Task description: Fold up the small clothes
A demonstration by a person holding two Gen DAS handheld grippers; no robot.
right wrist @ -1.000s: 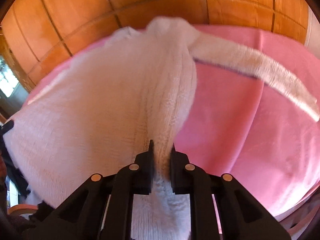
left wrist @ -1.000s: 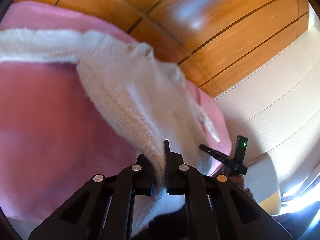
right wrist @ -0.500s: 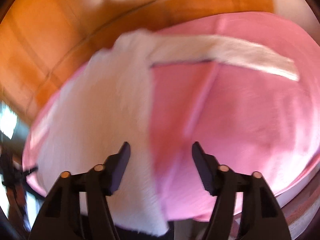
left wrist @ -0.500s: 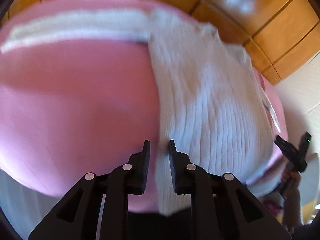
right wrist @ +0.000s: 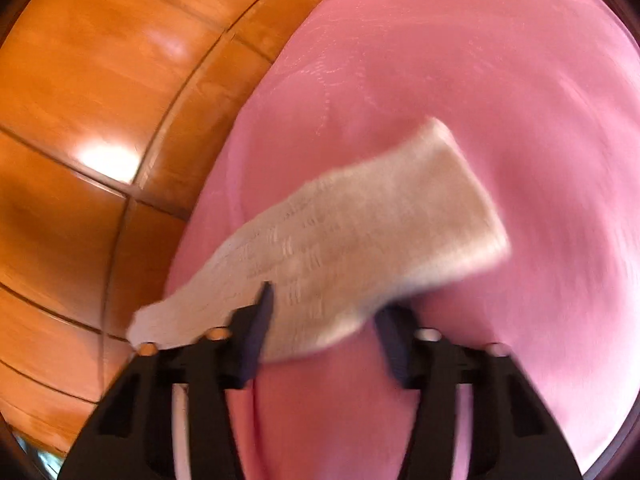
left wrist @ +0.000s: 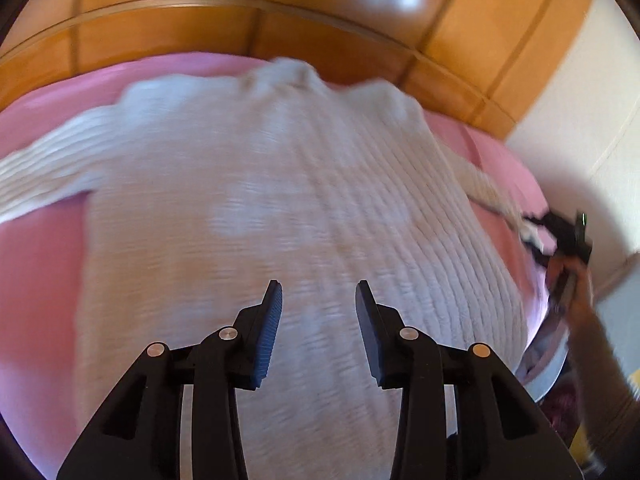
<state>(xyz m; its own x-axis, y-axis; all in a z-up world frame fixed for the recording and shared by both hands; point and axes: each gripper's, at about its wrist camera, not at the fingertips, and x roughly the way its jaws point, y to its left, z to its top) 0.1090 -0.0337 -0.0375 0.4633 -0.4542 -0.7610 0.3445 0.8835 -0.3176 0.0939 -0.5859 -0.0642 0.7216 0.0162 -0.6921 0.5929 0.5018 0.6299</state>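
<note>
A: Knitwear, soft and ribbed. The white sweater [left wrist: 288, 208] lies spread flat, face up, on the pink bed cover [left wrist: 36, 280]. It looks light and floppy, so I judge it will sag and stretch if lifted by one point.

B: Where would you take it?

A: At a cuff or the hem corners, where the knit is doubled. On its left a sleeve [left wrist: 44, 160] runs out toward the cover's edge. The left gripper [left wrist: 318, 300] hangs over the body, its fingers parted and opening with nothing between them.

B: And to the right?

A: The other sleeve [right wrist: 360, 232] lies across the right gripper [right wrist: 324, 312]; its fingers are closing, the cuff end between them, not visibly pinched. Bare cover lies beyond for folding inward. The wooden floor [right wrist: 80, 120] begins just past the bed's edge, so a dropped sleeve may slide off.
</note>
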